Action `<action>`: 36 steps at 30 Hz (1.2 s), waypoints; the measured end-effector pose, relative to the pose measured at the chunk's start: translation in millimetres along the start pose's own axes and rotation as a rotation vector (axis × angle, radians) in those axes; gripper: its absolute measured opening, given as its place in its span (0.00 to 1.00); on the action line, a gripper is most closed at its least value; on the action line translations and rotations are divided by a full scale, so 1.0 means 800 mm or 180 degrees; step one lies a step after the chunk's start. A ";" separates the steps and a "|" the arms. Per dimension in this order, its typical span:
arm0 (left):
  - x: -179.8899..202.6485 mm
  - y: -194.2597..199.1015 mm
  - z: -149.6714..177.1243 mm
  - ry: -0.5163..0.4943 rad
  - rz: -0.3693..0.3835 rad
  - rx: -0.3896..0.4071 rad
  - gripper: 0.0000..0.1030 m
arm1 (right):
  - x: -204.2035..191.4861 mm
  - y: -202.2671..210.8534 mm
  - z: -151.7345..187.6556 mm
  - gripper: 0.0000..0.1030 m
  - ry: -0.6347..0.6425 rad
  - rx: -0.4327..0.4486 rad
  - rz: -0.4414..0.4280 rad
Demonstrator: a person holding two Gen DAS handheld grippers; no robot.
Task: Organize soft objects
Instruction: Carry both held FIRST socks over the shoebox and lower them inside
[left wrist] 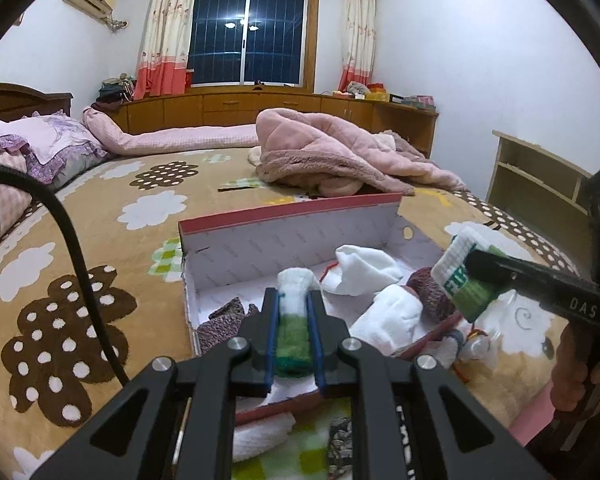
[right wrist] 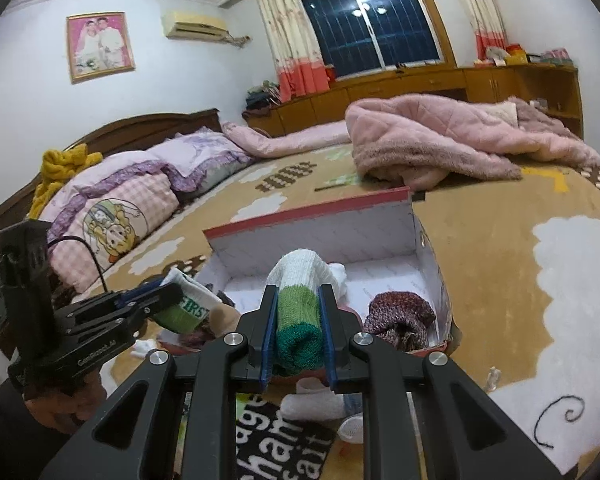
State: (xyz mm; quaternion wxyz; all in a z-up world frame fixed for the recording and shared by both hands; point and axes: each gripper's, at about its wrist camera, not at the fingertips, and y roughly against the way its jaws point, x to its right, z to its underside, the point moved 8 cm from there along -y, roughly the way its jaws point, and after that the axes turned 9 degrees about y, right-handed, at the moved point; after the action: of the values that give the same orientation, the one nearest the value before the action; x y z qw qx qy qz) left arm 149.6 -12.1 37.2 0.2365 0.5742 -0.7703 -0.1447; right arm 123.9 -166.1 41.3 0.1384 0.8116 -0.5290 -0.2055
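Bed (left wrist: 100,208) fills both views, covered by a tan spread with cloud and dotted-flower print. Pink blanket (left wrist: 332,156) lies bunched at the far side, well apart from the work area. Pillows (right wrist: 140,196) sit far left by the headboard.

Box (left wrist: 292,236), white inside with red rim, lies open on the spread in the near middle. Inside it: white socks (left wrist: 364,268) in the middle, and a maroon knit roll (right wrist: 400,316) at the right end, against the right wall.

Left gripper (left wrist: 294,300): clenched on a rolled green-and-white sock (left wrist: 294,320), which is held above the box's near left part. Blue pads press both sides of the roll; its white end sticks out past the fingertips.

Right gripper (right wrist: 298,300): clenched on a second sock (right wrist: 300,312) of the same pattern, green lettered band visible from the left view. It is held over the box's near right edge.

More loose socks lie on the spread below both grippers, just near of the box.
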 end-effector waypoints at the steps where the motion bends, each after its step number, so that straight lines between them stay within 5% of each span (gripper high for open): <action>1: -0.001 -0.003 0.000 -0.0016 -0.0015 -0.0006 0.14 | 0.001 -0.003 0.000 0.20 -0.0018 -0.0020 0.0005; 13: -0.006 -0.021 -0.005 -0.0022 -0.0011 -0.0039 0.14 | 0.002 -0.024 -0.005 0.20 -0.0009 -0.0127 0.0015; 22: -0.005 -0.038 -0.001 -0.0057 -0.0021 -0.0088 0.14 | 0.001 -0.038 -0.005 0.20 0.0269 -0.0136 0.0304; 36: 0.000 -0.073 0.021 -0.0129 -0.0030 -0.0274 0.14 | -0.006 -0.094 0.020 0.23 0.0248 -0.0473 0.0298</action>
State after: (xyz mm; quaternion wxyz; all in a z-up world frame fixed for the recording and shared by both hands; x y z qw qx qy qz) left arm 188.3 -30.4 -5.9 0.2447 0.5641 -0.7653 -0.1903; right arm 174.7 -132.0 -5.2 0.2281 0.7809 -0.5439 -0.2058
